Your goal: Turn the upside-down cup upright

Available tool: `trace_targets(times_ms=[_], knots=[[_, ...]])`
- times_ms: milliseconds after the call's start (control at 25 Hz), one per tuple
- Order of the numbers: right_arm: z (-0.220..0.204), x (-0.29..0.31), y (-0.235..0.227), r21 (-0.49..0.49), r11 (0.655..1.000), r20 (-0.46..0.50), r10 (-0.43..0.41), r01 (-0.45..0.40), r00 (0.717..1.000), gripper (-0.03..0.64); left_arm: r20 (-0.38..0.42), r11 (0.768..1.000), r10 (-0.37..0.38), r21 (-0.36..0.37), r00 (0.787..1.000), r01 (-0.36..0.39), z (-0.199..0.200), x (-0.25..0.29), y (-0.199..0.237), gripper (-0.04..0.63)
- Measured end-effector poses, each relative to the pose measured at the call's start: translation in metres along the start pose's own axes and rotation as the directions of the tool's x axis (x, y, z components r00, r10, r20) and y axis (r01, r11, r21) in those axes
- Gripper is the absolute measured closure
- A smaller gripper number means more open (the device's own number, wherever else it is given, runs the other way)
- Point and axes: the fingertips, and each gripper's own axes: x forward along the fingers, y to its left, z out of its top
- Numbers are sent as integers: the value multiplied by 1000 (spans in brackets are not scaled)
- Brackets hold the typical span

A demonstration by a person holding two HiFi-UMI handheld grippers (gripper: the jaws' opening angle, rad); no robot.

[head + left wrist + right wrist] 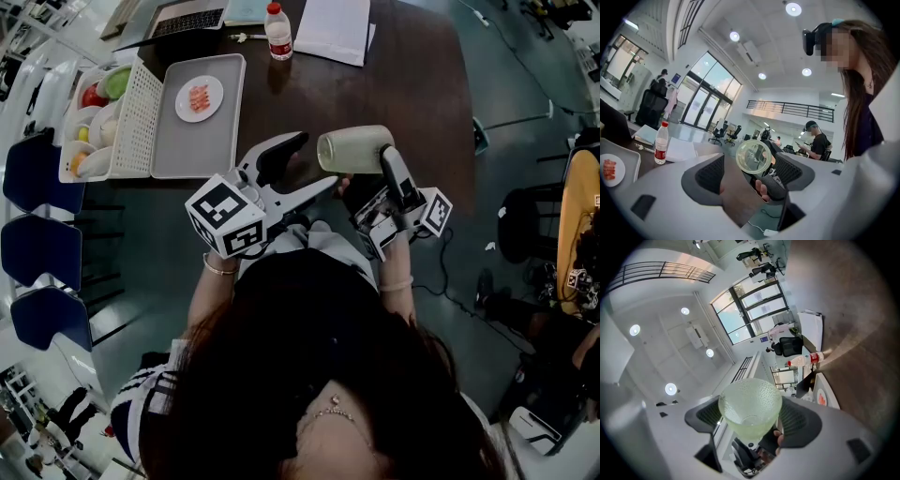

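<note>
Seemingly about halfway: with the left gripper (314, 161) spread wide and empty above the near edge of the worktop (394, 84), holding the cup (354, 150) sideways over that edge, clamped in the right gripper (384, 161). Left to do: tip mouth-up and set down on the worktop.

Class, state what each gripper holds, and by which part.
The right gripper holds the cup by its side wall, a jaw on either side. The left gripper is open, holding nothing.

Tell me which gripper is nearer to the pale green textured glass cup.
Right. The right gripper is clamped on the cup; the left gripper stands open just beside it, not gripping.
</note>
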Motion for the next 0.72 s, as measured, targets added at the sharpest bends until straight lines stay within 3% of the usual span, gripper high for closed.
trace_targets(times_ms=[240,720], knots=[[-4,3,1,9,1000,-33,8,-8,999,244,-7,1000,-22,-1,1000,22,2,10,-5,256],[-9,6,2,29,999,-80,26,-24,996,244,-73,995,-33,93,997,40,-5,28,-11,256]])
